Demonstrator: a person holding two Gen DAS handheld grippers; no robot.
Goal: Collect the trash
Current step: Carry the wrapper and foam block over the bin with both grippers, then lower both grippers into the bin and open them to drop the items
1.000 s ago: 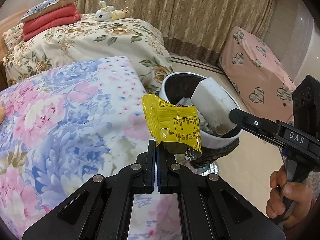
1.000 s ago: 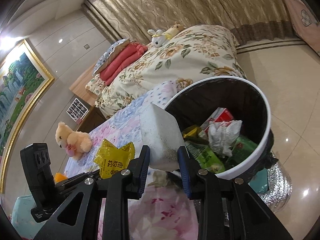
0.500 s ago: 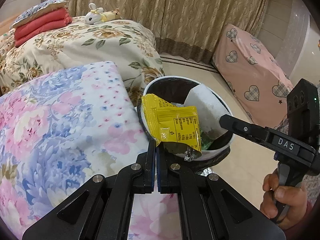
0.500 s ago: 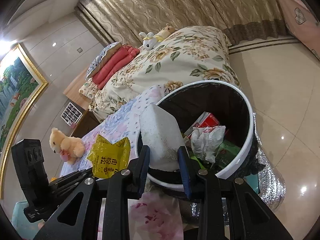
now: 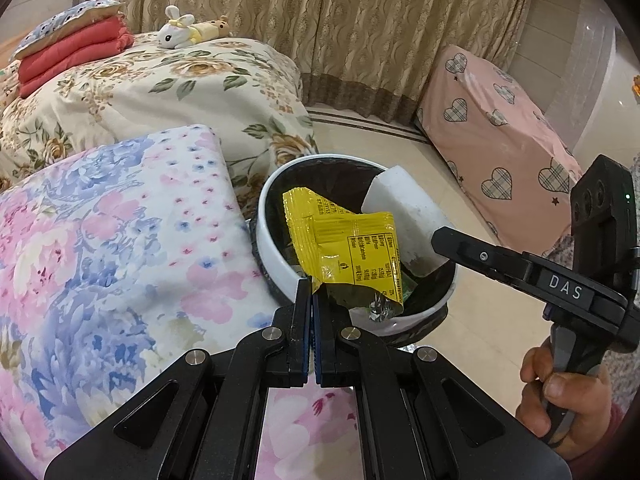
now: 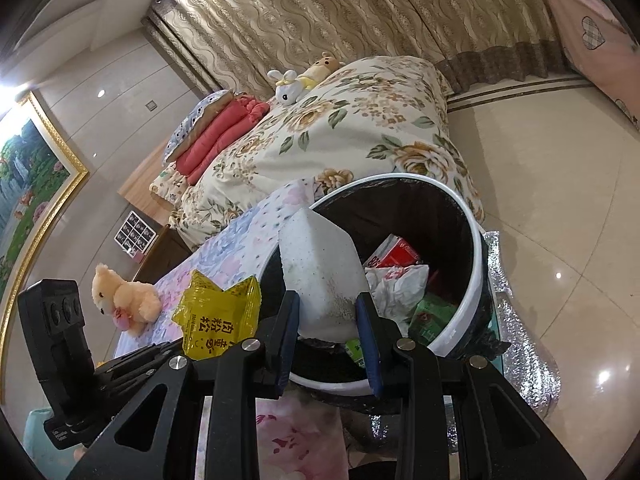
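Left wrist view: yellow snack wrapper (image 5: 344, 248), crinkled glossy foil with a printed panel, pinched by its lower corner in the left gripper (image 5: 311, 296), jaws pressed nearly together on it. Wrapper stands upright, long axis running up and slightly left from the jaws, hanging over the near rim of the trash bin (image 5: 276, 264). Bin round, white rim, black liner, mouth tipped toward the cameras. Right gripper (image 6: 326, 320) clamps a white foam block (image 6: 320, 276) at medium width; block rectangular, speckled and grimy near the pads, long axis pointing up and away over the bin's rim. Inside the bin: crumpled white paper (image 6: 396, 284), a red carton (image 6: 394, 254), green packaging (image 6: 434, 314). Bin sits on pale glossy floor tile (image 6: 560, 200), just beside a bed in pastel floral quilt (image 5: 100, 240). Peach teddy bear (image 6: 120, 298) lies on the quilt. Silver foil sheet (image 6: 528, 344) beside the bin's base.
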